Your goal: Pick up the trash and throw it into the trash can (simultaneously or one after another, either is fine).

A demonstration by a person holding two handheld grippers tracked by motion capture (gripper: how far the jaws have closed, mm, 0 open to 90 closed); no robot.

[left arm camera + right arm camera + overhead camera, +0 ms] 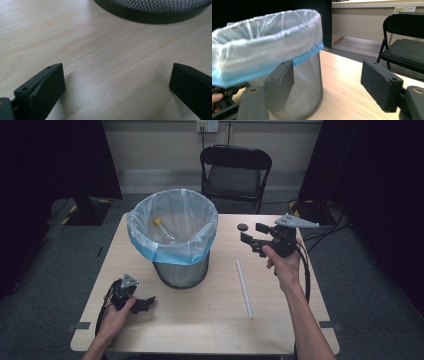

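Observation:
A grey mesh bin (181, 270) lined with a clear bag with a blue edge (172, 232) stands at the table's left centre. Inside it lies a clear tube with a yellow cap (161, 226). A white stick (244, 289) lies on the wood to the right of the bin. My right gripper (251, 234) hovers above the table right of the bin, open and holding nothing; its jaws (327, 75) point at the bin's wall (308, 82). My left gripper (144, 303) rests low at the front left, open and holding nothing (117, 75), near the bin's base (150, 13).
A small black disc (243, 227) lies on the table just behind the right gripper. A black folding chair (235, 170) stands beyond the far edge. The pale wooden table (210, 330) has bare room at the front, and dark curtains hang on both sides.

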